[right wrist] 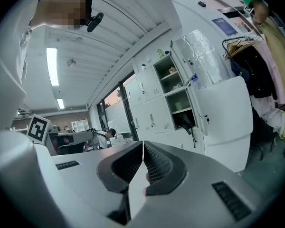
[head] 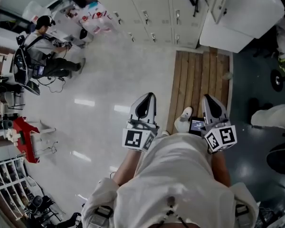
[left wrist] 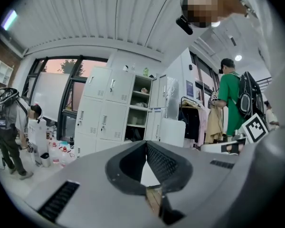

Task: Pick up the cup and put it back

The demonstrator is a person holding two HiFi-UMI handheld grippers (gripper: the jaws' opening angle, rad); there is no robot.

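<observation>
Here, left hand-held gripper (head: 149, 95) and right hand-held gripper (head: 208, 98) level, jaws together.

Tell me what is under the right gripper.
Wooden slats lie below the right gripper, with a white shoe beside; the gripper itself hides whatever sits directly beneath it.

Standing with forearms stretched forward from the waist. Holding the left gripper (head: 146, 103) and the right gripper (head: 212, 107) side by side, slightly apart, pointed roughly level. With jaws pressed together on both, gripping nothing.
</observation>
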